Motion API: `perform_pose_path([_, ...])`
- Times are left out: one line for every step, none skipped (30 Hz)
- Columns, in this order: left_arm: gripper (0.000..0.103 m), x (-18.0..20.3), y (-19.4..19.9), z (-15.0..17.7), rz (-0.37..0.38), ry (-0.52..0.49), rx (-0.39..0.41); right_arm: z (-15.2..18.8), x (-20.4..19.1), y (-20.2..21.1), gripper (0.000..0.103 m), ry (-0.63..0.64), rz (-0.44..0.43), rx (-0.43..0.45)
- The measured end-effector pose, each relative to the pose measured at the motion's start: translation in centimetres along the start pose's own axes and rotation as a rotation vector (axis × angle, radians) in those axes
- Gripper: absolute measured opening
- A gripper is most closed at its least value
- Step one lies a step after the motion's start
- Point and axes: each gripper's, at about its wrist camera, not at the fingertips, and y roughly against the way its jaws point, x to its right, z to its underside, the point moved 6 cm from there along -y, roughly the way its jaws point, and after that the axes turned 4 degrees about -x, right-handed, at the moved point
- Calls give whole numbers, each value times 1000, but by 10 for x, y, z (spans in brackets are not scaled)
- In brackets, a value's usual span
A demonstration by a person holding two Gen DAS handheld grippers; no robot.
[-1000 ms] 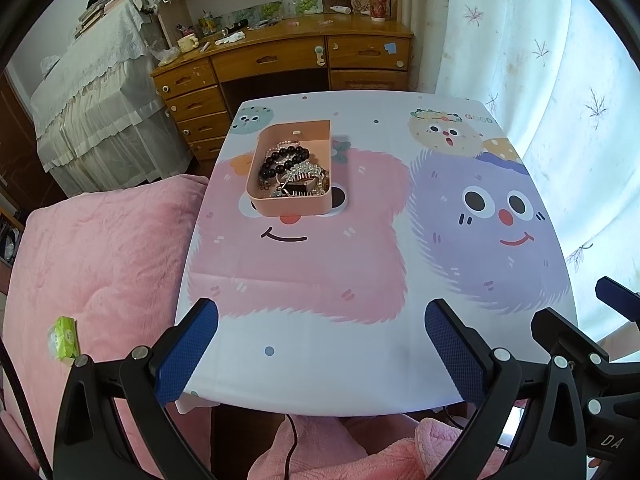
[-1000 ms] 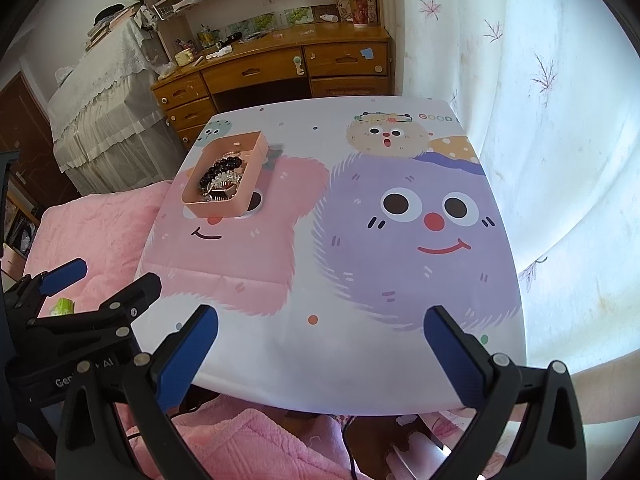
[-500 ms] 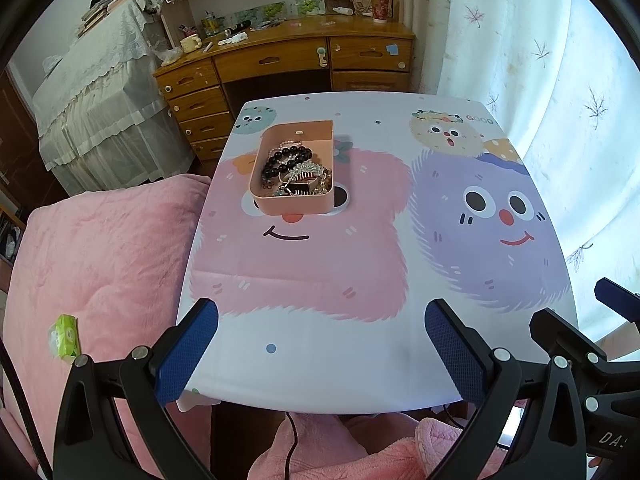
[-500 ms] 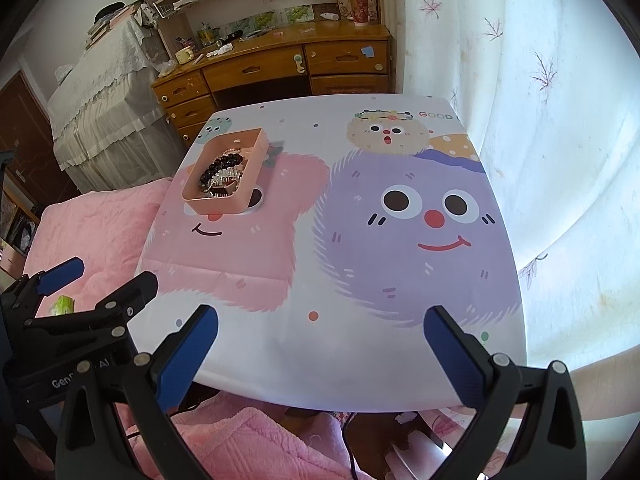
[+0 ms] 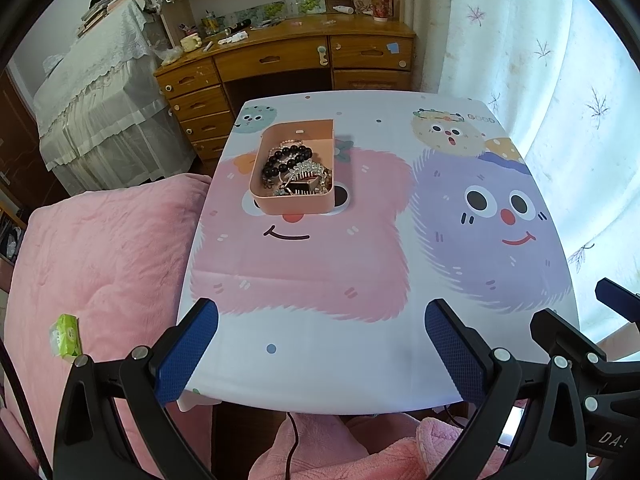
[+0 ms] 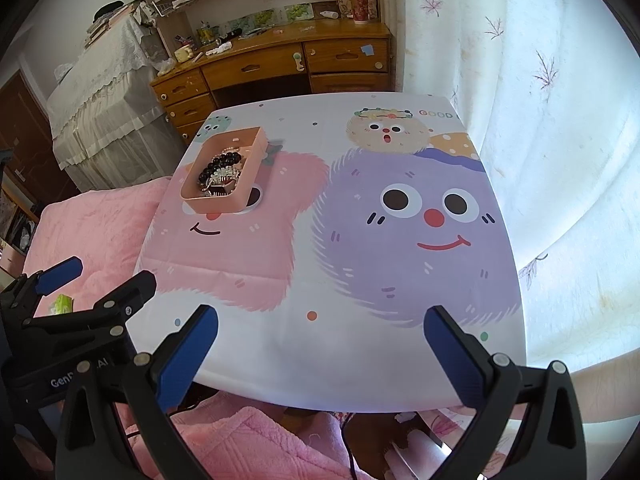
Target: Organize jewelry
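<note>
the table [image 5: 320, 372] with the cartoon monster cloth took up most of my view, and everything else i'll place off it. a pink blanket [image 5: 100, 256] lay along its left side, and a wooden desk [image 5: 288, 56] stood beyond its far edge. my left gripper [image 5: 322, 346] and right gripper [image 6: 321, 346] hung over its near edge, jaws spread wide apart, nothing between them. the pink tray [image 5: 294, 204] sat on its far left part, holding a black bead bracelet [image 5: 285, 160] and a silver hair comb [image 5: 306, 172].
</note>
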Motion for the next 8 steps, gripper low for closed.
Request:
perform_pose_path([102, 0, 0, 0, 0, -1, -1, 1, 0, 0, 103, -1, 1, -1])
perform_pose_path([102, -1, 0, 1, 0, -2, -1, 3, 1, -1, 103, -3, 2, -2])
perform_pose_path([102, 0, -1, 0, 0, -1, -2, 2, 1, -2, 103, -4, 2, -4])
perform_pose_path([102, -1, -1, 1, -1, -2, -3, 3, 1, -2, 103, -4, 2, -5])
perform_pose_path([102, 0, -1, 1, -1, -2, -3, 3, 1, -2, 103, -4, 2, -6])
perform_pose_path([102, 0, -2, 0, -1, -2, -3, 2, 3, -2, 103, -6, 2, -8])
perform_pose_path([102, -1, -2, 1, -2, -2, -4, 1, 4, -3, 103, -7, 2, -10])
perform_pose_path([102, -1, -2, 1, -3, -2, -4, 2, 4, -3, 103, -8, 2, -11])
